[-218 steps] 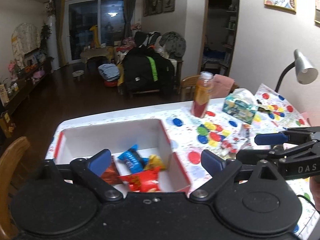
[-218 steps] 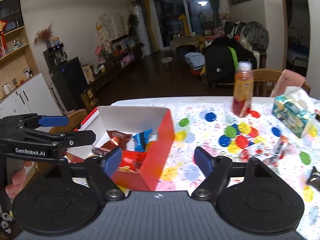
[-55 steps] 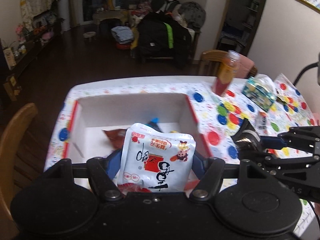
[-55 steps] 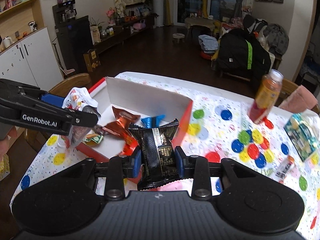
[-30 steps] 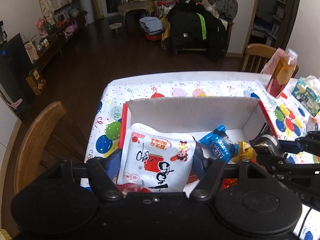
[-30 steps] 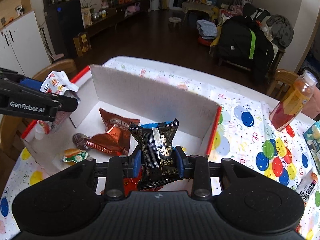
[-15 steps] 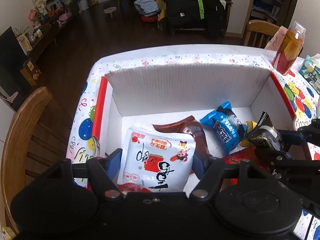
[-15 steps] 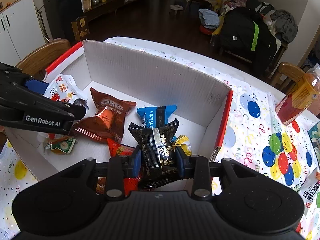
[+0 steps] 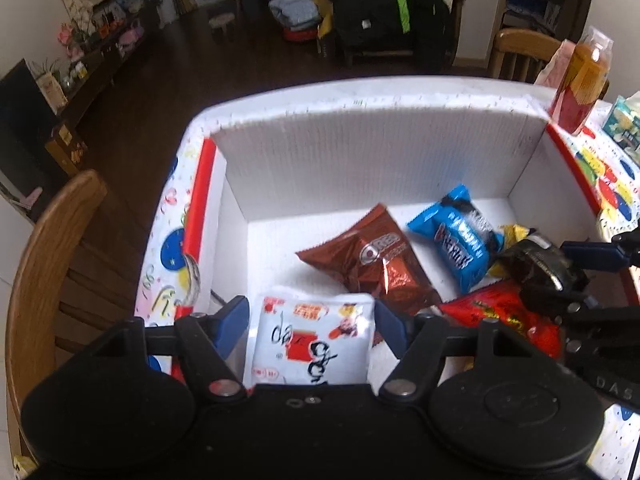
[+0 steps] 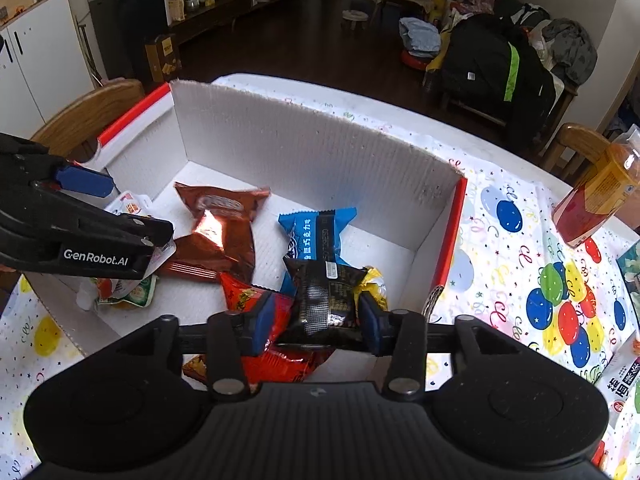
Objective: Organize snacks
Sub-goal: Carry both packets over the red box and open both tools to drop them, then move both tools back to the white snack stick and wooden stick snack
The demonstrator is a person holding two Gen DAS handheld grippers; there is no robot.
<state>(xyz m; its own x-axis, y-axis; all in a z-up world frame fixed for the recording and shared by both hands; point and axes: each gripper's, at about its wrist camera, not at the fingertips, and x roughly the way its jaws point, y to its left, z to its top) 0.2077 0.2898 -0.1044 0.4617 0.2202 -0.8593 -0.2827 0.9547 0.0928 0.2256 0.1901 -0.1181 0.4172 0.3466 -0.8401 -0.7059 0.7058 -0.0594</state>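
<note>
Both claws hang low inside the white box (image 10: 304, 152), the left claw (image 9: 311, 322) clenched on a white snack packet (image 9: 312, 340) and the right claw (image 10: 318, 318) on a black snack packet (image 10: 326, 300), with several snacks already boxed, at least one packet (image 10: 622, 380) left on the worktop (image 10: 500, 248) at lower right.

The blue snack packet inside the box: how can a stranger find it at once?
Look into the white cardboard box with red edges. The blue plastic snack packet lies near its far wall, right of the shiny brown foil packet. It is the only blue wrapper there.
</note>
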